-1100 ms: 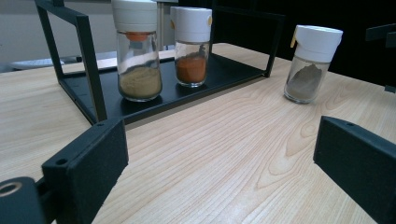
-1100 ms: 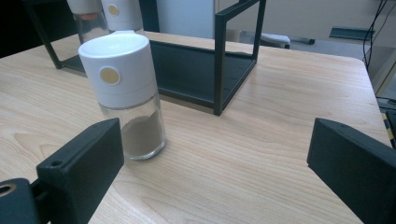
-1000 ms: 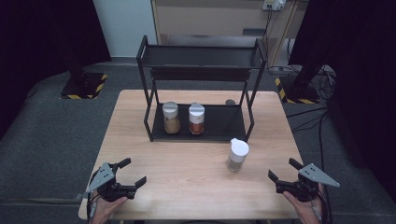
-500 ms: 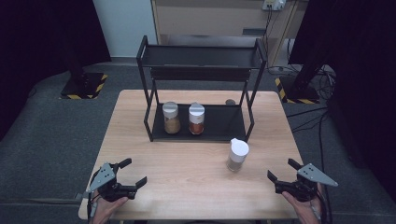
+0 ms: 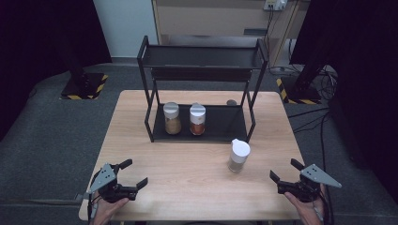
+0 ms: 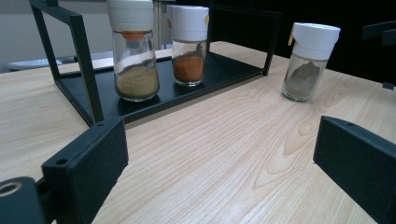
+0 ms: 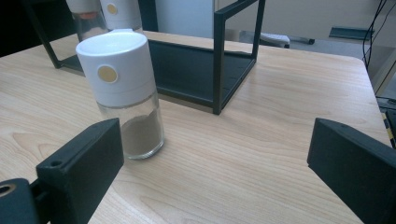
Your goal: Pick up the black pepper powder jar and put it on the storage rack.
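From above, the wooden bench (image 5: 197,187) carries a black two-tier rack (image 5: 202,93) set toward its far edge. On the rack's lower tray stand two white-capped jars side by side: one with tan powder (image 5: 172,118) and, just to its right, one with reddish-orange powder (image 5: 197,119). A third jar with grey-brown powder (image 5: 238,155) stands upright on the bare wood just in front of the rack's near right corner post, apart from it. The left gripper (image 5: 130,173) sits at the near left corner of the bench, held in a hand (image 5: 109,208), its jaws spread apart and holding nothing. The right gripper (image 5: 283,170) sits at the near right corner, also in a hand (image 5: 307,211), its jaws likewise wide and bare. The grey-brown jar is nearer to the right gripper than to the left one, though apart from both.

In the left gripper view, the two black jaws stand wide apart over bare wood. Beyond them the tan jar (image 6: 134,51) and the orange jar (image 6: 189,44) stand on the rack's tray, and the grey-brown jar (image 6: 308,60) stands off to the right on the bench.

In the right gripper view, the jaws are again far apart with nothing between them but wood. The grey-brown jar (image 7: 122,93) stands upright just beyond the left-hand jaw, with the rack's corner post (image 7: 218,60) behind it.
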